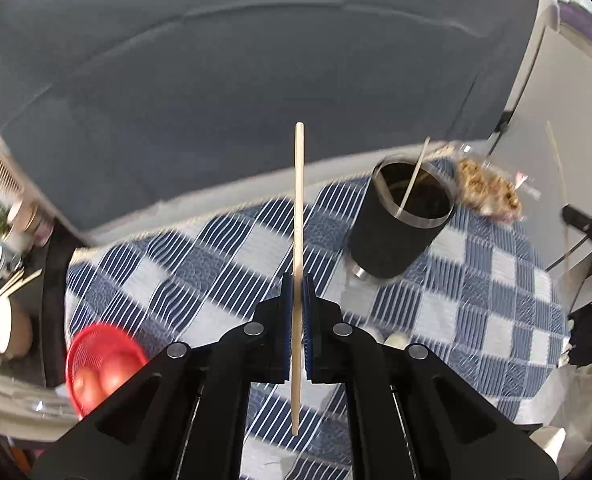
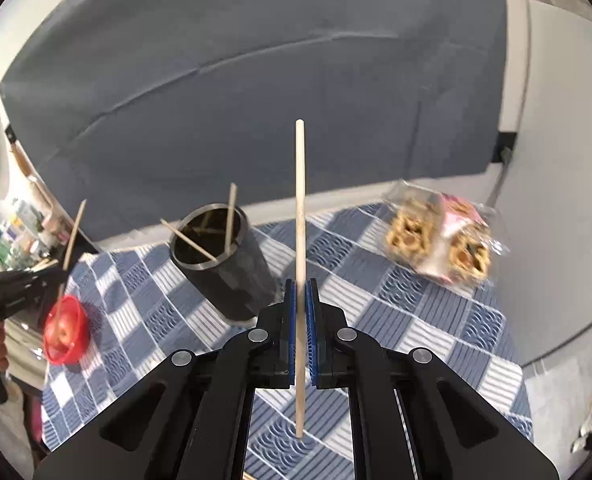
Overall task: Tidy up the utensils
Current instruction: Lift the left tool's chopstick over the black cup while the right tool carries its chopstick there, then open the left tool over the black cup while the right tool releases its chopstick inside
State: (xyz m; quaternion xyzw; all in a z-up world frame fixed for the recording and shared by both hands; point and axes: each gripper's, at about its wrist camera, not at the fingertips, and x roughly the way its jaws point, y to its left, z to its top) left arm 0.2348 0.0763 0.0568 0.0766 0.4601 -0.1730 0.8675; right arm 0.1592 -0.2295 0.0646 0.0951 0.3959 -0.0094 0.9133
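Note:
My left gripper (image 1: 297, 280) is shut on a wooden chopstick (image 1: 298, 200) that points up and away, held above the blue checked cloth. A black cylindrical holder with a steel rim (image 1: 399, 224) stands ahead to the right with one chopstick in it. My right gripper (image 2: 300, 286) is shut on another wooden chopstick (image 2: 300, 208), also upright. In the right wrist view the holder (image 2: 224, 264) stands ahead to the left with a few chopsticks (image 2: 229, 220) leaning inside. The left gripper with its stick shows at that view's left edge (image 2: 62, 272).
A red mesh basket with fruit (image 1: 100, 368) sits at the cloth's left edge, also in the right wrist view (image 2: 66, 330). A clear snack packet (image 2: 441, 240) lies at the far right of the cloth (image 2: 415, 312). A dark blue sofa (image 1: 256, 80) stands behind the table.

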